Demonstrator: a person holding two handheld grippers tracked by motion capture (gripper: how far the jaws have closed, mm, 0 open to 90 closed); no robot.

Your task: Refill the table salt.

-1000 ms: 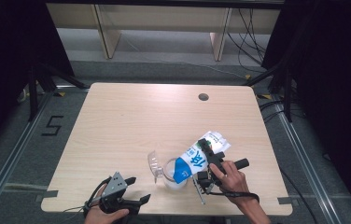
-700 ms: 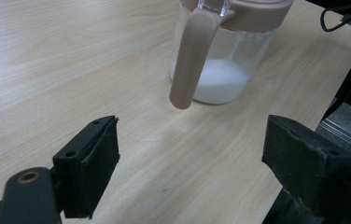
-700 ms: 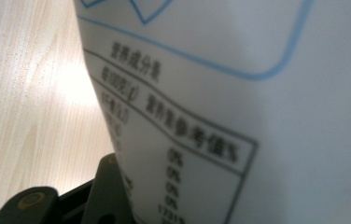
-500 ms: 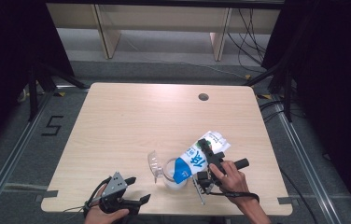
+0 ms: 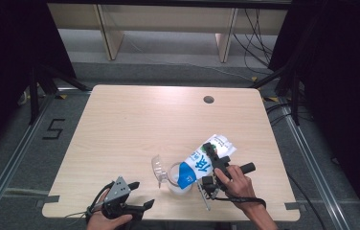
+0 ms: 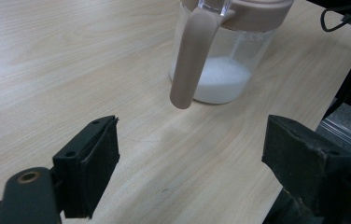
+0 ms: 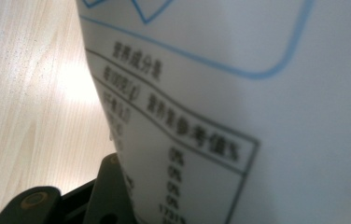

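Milk carton, white and blue printed paperboard (image 5: 202, 162), is clamped between the jaws of the right tool (image 5: 215, 165), tilted with its blue end lowered over the mouth of the clear plastic pitcher with a taupe lid and handle (image 5: 177, 179). In the right gripper view the carton's white printed panel (image 7: 239, 107) lies against the visible black jaw. White liquid lies in the bottom of the pitcher, which stands on the pale wood-grain desk (image 5: 144, 124) near its front edge. The left tool (image 5: 137, 207) rests low at the front edge, well apart from the pitcher, its jaws wide with nothing between them; the left gripper view faces the handle (image 6: 190, 56).
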